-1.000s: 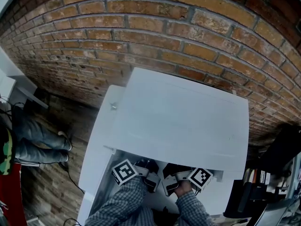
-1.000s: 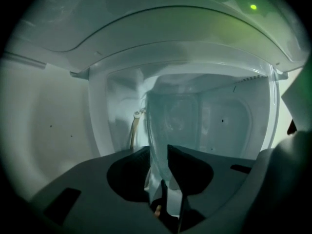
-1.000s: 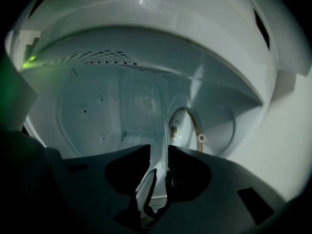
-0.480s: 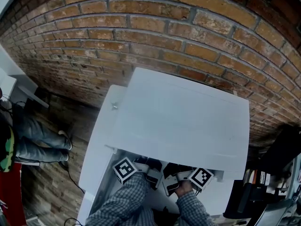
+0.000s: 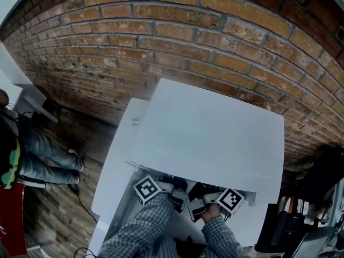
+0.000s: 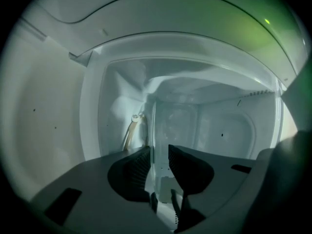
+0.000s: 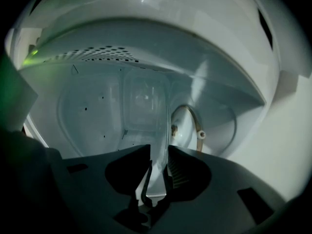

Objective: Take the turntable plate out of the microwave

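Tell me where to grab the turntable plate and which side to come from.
Grip the turntable plate by its front rim, the edge facing the open door, pinching it from above and below. Probably best to come in level through the microwave opening: the glass is a thin flat disc, and walls close every other side.

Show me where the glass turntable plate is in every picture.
Head view: not in it; the microwave top hides it.
Left gripper view: turntable plate edge-on, centre; roller ring on its left.
Right gripper view: plate edge-on, centre; ring on its right.
Shared landmark: that roller ring.
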The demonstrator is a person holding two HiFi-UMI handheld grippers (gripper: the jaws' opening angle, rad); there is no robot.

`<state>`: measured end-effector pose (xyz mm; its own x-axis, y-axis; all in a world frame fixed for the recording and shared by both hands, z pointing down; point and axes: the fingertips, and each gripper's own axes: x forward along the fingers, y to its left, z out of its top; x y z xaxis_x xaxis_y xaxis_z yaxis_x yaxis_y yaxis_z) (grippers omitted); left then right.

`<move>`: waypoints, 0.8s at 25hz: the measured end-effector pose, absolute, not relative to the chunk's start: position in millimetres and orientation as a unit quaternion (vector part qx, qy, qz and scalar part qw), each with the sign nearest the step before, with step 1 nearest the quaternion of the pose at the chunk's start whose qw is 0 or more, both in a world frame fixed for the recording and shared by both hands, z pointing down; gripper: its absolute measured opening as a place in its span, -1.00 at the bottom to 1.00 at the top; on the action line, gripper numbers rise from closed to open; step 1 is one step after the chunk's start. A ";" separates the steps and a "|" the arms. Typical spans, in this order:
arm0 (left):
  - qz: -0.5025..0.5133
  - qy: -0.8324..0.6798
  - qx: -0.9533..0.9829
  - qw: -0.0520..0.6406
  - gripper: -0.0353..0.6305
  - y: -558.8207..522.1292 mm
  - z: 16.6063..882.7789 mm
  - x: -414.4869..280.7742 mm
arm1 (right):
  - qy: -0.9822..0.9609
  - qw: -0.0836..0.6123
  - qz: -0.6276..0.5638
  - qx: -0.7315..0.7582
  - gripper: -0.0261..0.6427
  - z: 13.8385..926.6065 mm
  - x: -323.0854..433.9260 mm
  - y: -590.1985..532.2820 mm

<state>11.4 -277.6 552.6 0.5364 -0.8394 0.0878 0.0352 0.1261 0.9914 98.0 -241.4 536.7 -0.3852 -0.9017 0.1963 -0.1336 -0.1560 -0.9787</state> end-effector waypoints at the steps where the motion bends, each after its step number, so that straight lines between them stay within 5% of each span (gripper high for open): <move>1: -0.324 -0.356 0.575 0.662 -0.58 -276.9 554.7 11.3 | 0.569 0.315 -0.608 -0.455 -0.61 535.8 97.6 -241.2; 3: -0.316 -0.366 0.578 0.658 -0.78 -276.4 558.2 9.7 | 0.573 0.312 -0.606 -0.454 -0.61 534.6 95.9 -241.2; 20: -0.300 -0.356 0.591 0.659 -0.78 -260.6 556.5 5.1 | 0.561 0.296 -0.618 -0.464 -0.61 552.6 100.2 -225.6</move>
<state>5.1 -260.6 556.5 0.5664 -0.8160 0.1151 -0.0267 0.1214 0.9922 100.2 -225.6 552.6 -0.3942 -0.8870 0.2406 -0.1546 -0.1940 -0.9687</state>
